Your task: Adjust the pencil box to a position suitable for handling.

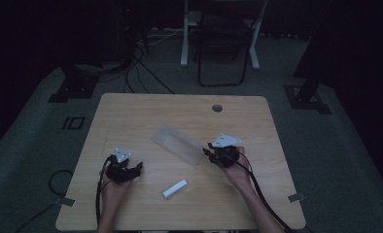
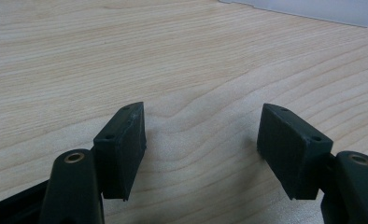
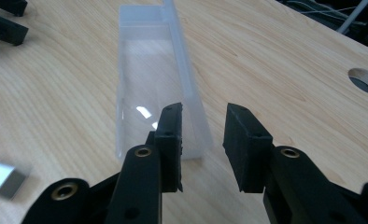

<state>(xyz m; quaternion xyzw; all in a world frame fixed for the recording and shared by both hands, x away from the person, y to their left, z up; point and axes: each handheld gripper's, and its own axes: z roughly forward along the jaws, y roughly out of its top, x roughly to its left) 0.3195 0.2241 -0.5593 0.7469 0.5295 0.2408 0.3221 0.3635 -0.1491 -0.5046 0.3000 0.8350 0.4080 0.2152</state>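
Note:
A clear plastic box (image 1: pixel 177 144) without a lid lies slantwise at the middle of the wooden table (image 1: pixel 131 116). My right gripper (image 1: pixel 208 148) is at its right end. In the right gripper view this gripper (image 3: pixel 204 111) is open, with one jaw over the box (image 3: pixel 149 74) and the other outside its near corner wall. A small white stick (image 1: pixel 174 189) lies in front of the box and appears blurred as the white stick (image 3: pixel 2 182). My left gripper (image 1: pixel 139 169) rests left of the stick. It is open (image 2: pixel 201 112) over bare wood, with the box edge (image 2: pixel 313 9) far ahead.
A round cable hole (image 1: pixel 217 108) sits near the table's far edge, seen again as the hole (image 3: pixel 364 81). The other gripper's jaws (image 3: pixel 4 23) show beyond the box. A chair (image 1: pixel 223 43) and cables stand on the dark floor behind the table.

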